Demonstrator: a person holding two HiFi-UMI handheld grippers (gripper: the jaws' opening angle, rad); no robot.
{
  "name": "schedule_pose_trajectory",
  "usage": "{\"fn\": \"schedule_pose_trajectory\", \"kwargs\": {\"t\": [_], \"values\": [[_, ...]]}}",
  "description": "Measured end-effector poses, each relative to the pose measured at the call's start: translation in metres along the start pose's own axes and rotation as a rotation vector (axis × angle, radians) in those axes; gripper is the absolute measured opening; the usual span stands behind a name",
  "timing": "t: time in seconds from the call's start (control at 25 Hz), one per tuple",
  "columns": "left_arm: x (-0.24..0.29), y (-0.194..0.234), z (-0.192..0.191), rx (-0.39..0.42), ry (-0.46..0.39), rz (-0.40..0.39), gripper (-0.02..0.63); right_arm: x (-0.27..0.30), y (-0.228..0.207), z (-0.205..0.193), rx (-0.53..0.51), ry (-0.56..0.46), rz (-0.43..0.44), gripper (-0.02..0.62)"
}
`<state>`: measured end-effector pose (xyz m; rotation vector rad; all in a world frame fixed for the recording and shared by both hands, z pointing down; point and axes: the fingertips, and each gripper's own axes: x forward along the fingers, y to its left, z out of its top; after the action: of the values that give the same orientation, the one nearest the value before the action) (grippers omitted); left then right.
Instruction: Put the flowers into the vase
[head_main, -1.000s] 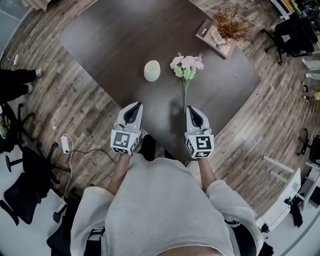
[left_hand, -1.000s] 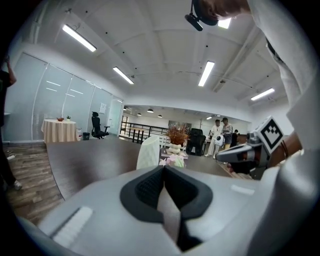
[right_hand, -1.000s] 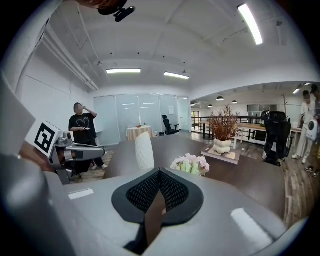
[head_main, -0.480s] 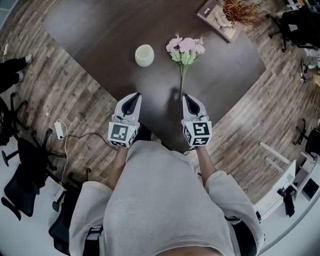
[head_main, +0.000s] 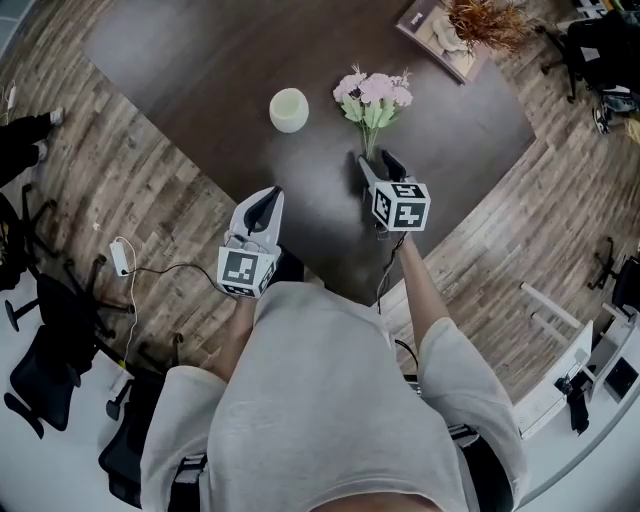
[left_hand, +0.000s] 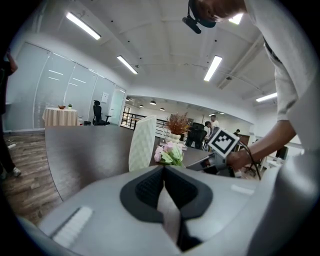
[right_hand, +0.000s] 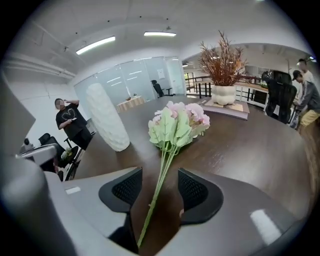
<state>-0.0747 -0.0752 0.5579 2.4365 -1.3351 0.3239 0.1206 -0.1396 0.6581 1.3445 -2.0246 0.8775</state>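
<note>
A bunch of pink flowers (head_main: 375, 92) with green stems lies flat on the dark table (head_main: 200, 60). To its left a white ribbed vase (head_main: 289, 110) stands upright. My right gripper (head_main: 376, 162) tilts down over the stem ends; its jaws have just been opening. In the right gripper view the flowers (right_hand: 177, 122) lie ahead, and the stems run between the spread jaws of the right gripper (right_hand: 160, 189) without the pads pressing them. The vase (right_hand: 106, 117) stands left of the flowers. My left gripper (head_main: 267, 197) is shut and empty at the table's near edge, its jaws (left_hand: 164, 172) pointing toward the vase (left_hand: 142, 142).
A dried plant in a white pot (head_main: 480, 22) stands on a book at the table's far right corner. Office chairs (head_main: 45, 330) and a cable with a power block (head_main: 120, 258) are on the wood floor at the left. A person (right_hand: 72, 122) stands beyond the table.
My right gripper has moved forward and down over the flower stems, and its jaws have gone from shut to open. The left gripper has hardly moved.
</note>
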Motion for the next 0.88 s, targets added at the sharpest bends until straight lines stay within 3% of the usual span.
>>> {"fn": "schedule_pose_trajectory", "kwargs": {"t": [0.16,0.44,0.52,0.64,0.88], "values": [[-0.002,0.004,0.002,0.004,-0.003,0.007,0.011,0.023,-0.012,0.013,0.045,0.05,-0.008,0.216],[-0.003,0.007,-0.001,0.006,0.002,0.018,0.011,0.046,-0.015,0.017,0.008,0.106,-0.016,0.17],[-0.003,0.008,-0.001,0.008,0.004,0.024,0.011,0.047,-0.018,0.017,0.008,0.114,-0.044,0.114],[-0.005,0.012,0.0,0.01,-0.002,0.031,0.011,0.045,-0.021,0.018,-0.003,0.104,-0.078,0.025],[-0.005,0.013,0.0,0.01,-0.002,0.029,0.011,0.041,-0.016,0.023,0.01,0.054,-0.048,0.014]]}}
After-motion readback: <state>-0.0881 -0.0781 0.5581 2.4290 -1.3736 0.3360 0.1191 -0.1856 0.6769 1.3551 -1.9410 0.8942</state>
